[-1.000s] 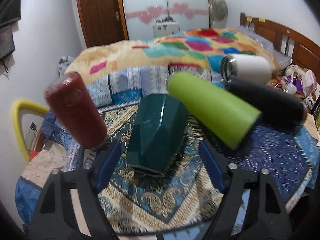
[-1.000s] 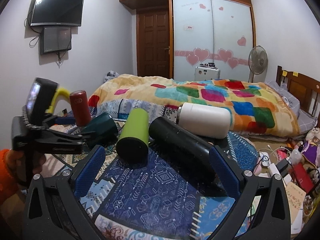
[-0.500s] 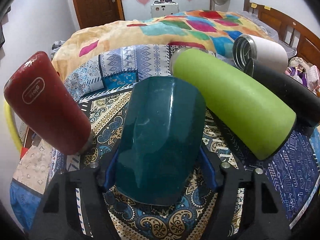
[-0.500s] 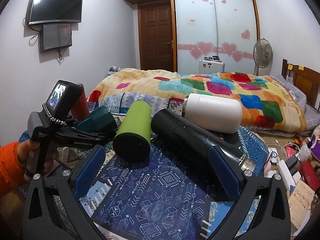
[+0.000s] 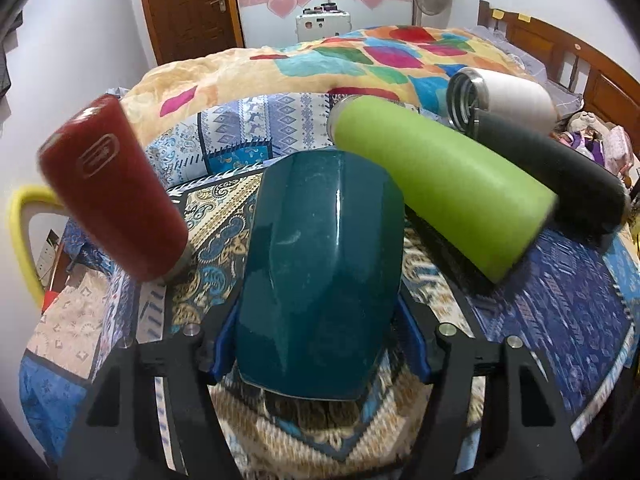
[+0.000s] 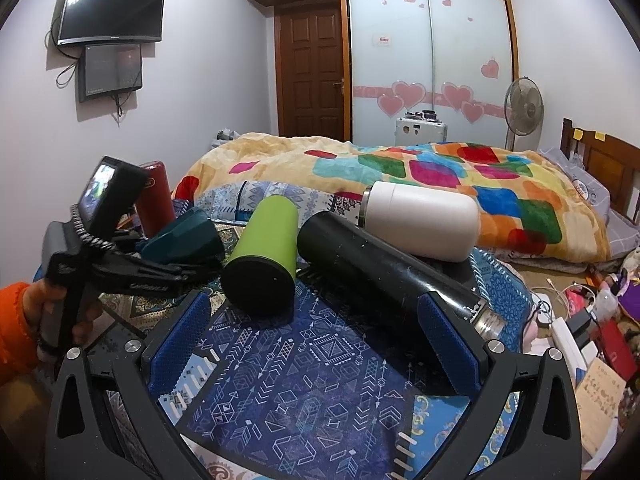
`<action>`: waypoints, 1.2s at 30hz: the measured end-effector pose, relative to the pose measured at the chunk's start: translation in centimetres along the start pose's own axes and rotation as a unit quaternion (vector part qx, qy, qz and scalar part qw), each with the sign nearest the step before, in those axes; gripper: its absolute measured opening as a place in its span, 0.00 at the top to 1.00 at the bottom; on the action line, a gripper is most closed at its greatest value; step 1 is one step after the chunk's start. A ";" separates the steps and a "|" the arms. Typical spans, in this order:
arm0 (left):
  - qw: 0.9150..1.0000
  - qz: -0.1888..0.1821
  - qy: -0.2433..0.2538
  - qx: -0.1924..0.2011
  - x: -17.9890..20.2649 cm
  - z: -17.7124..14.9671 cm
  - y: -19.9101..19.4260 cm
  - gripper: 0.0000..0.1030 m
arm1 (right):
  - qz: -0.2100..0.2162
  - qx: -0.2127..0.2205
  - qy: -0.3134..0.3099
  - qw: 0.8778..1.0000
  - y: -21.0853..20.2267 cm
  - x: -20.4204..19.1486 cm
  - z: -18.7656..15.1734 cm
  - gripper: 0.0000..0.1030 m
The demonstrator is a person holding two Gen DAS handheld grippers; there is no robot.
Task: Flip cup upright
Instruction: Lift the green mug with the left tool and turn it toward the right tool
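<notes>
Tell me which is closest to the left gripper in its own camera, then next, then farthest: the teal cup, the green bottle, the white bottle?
1. teal cup, between the left gripper jaws.
2. green bottle, lying to the right.
3. white bottle, far right, by the bed.

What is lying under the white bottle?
The white bottle rests partly on the black bottle, which lies on the patterned cloth. What is under its far side is hidden.
</notes>
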State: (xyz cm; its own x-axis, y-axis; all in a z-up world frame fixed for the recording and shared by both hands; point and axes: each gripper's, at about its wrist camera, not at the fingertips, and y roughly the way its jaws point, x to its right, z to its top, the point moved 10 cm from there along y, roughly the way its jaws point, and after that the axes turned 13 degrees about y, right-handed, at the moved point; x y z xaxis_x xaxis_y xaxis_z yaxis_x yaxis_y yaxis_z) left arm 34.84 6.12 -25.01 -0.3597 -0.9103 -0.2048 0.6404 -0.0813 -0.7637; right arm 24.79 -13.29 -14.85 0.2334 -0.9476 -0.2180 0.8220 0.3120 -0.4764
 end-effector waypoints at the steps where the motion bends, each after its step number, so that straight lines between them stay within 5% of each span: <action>1: 1.000 -0.001 0.000 0.005 0.1 -0.1 -0.6 0.35 | 0.000 0.000 0.000 1.000 0.0 0.0 0.0 0.00; 19: 0.996 -0.010 0.016 0.089 4.0 0.8 -11.7 0.36 | 0.017 0.037 -0.003 0.999 -4.1 -1.6 1.6 0.00; 36: 0.991 -0.078 0.074 0.078 13.2 1.0 -8.6 0.36 | 0.009 0.040 0.013 0.999 -4.8 0.2 0.7 0.00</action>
State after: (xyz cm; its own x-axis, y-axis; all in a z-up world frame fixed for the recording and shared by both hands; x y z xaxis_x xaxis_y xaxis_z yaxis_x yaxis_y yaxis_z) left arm 25.28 -5.61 -20.55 -0.5506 -0.8135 -0.1875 0.6626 -0.2893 -0.6909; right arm 21.26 -15.06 -12.03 0.2352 -0.9398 -0.2481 0.8575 0.3208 -0.4023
